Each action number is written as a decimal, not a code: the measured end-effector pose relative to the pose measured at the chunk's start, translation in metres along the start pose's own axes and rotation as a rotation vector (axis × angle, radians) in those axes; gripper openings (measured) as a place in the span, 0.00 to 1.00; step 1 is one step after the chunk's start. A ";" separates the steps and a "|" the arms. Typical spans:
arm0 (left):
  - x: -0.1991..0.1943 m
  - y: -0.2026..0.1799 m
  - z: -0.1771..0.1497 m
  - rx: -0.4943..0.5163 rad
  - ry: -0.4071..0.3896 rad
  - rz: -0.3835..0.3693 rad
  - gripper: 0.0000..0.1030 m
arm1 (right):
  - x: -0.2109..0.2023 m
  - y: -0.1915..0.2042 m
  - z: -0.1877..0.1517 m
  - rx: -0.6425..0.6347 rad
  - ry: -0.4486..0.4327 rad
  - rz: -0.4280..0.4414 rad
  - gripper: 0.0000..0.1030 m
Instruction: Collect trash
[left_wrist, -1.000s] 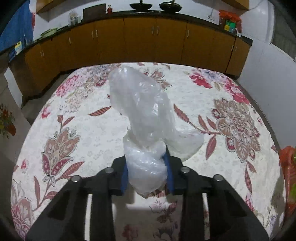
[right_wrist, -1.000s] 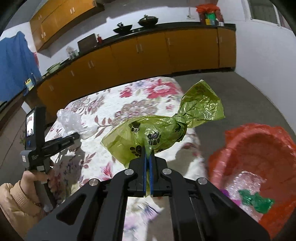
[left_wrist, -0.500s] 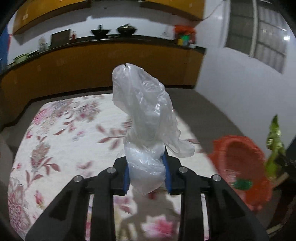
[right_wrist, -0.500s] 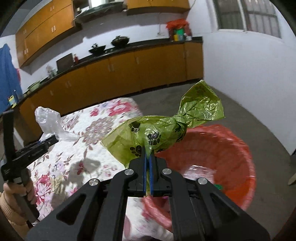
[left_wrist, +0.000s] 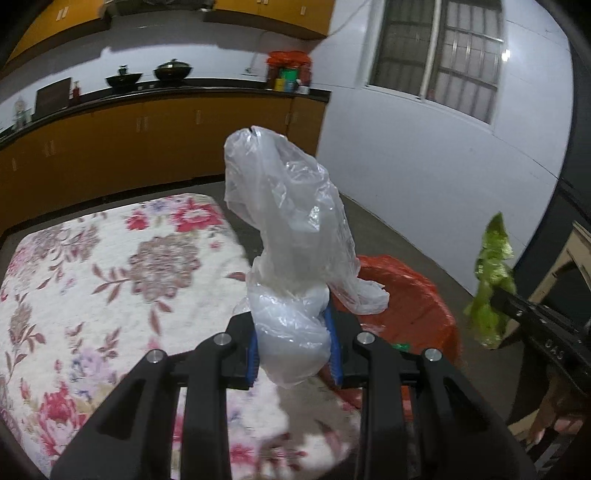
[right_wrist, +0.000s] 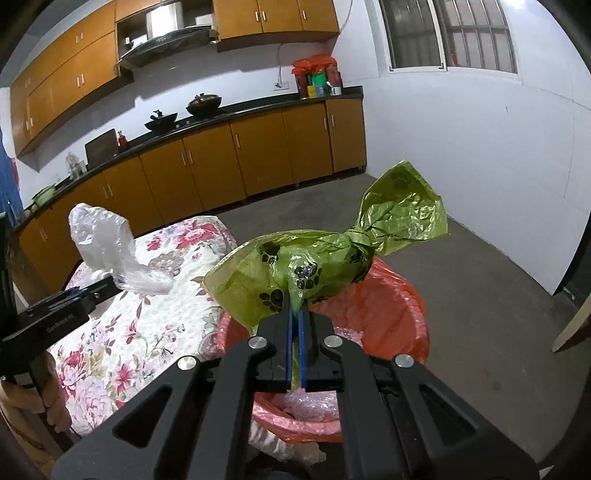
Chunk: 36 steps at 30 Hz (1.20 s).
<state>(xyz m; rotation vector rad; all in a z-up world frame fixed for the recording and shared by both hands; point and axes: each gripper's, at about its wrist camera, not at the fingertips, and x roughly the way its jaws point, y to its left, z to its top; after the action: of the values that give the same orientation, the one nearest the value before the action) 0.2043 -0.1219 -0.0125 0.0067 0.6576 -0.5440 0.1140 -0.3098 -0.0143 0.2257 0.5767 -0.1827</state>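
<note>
My left gripper (left_wrist: 293, 343) is shut on a clear crumpled plastic bag (left_wrist: 291, 236) and holds it up over the right edge of the floral-covered table (left_wrist: 110, 280). The clear bag also shows in the right wrist view (right_wrist: 107, 243). My right gripper (right_wrist: 295, 321) is shut on a green paw-print plastic bag (right_wrist: 325, 258) and holds it above the bin lined with an orange bag (right_wrist: 399, 314). The green bag (left_wrist: 491, 280) and the orange bin (left_wrist: 413, 306) also show at the right of the left wrist view. Clear wrap and a green scrap lie inside the bin.
The bin stands on the grey floor (right_wrist: 461, 258) just past the table's right edge. Orange kitchen cabinets (right_wrist: 236, 155) with pots run along the back wall. A white wall (right_wrist: 480, 166) is at the right. A pale wooden frame (left_wrist: 565, 266) stands at the far right.
Both grippers have swung right, away from the table. The green bag has come from beside the bin to over it. The clear bag has moved from mid-table to the table's right edge.
</note>
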 end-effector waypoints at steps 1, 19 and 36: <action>0.003 -0.004 0.000 0.005 0.005 -0.011 0.29 | 0.000 -0.001 0.000 0.002 0.001 0.001 0.03; 0.083 -0.055 -0.017 0.042 0.146 -0.120 0.32 | 0.025 -0.017 0.002 0.019 0.055 0.039 0.03; 0.099 -0.053 -0.034 0.029 0.215 -0.114 0.50 | 0.003 -0.034 -0.004 0.060 0.019 -0.001 0.55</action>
<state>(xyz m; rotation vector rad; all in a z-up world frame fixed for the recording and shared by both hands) 0.2243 -0.2090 -0.0887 0.0560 0.8635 -0.6686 0.1063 -0.3417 -0.0248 0.2856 0.5903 -0.1996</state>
